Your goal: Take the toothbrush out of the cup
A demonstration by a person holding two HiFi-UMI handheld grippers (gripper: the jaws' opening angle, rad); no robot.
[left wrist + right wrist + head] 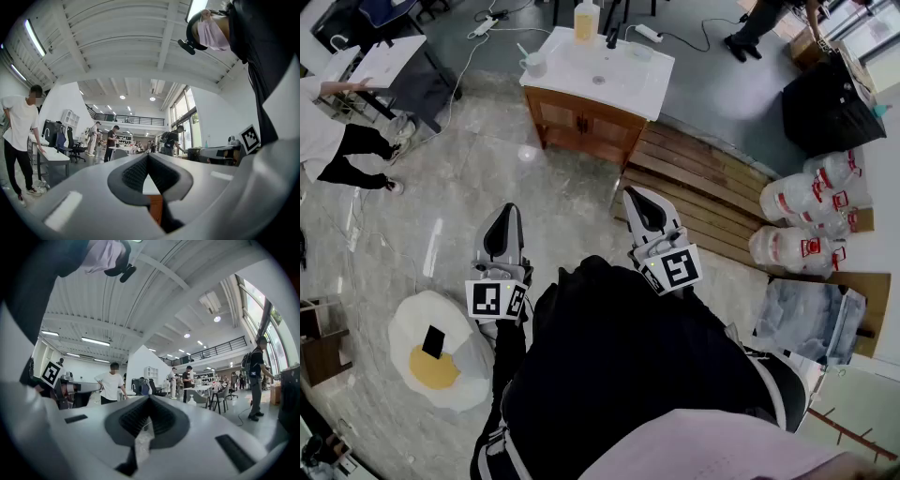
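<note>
Head view only: cup (533, 64) with toothbrush (522, 51) on vanity (619, 80), twelve o'clock.
Left gripper (148, 157): jaws pressed together, empty.
Right gripper (150, 399): jaws pressed together, empty.

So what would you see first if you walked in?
The left hand-held gripper and the right hand-held gripper, both shut, stick out mid-picture in the head view. Ahead stands a white-topped wooden washstand with a cup on its left corner. A fried-egg cushion lies on the floor lower left.

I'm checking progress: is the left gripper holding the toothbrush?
No: the left gripper has its jaws shut on nothing, while the toothbrush stands in the cup on the vanity.
</note>
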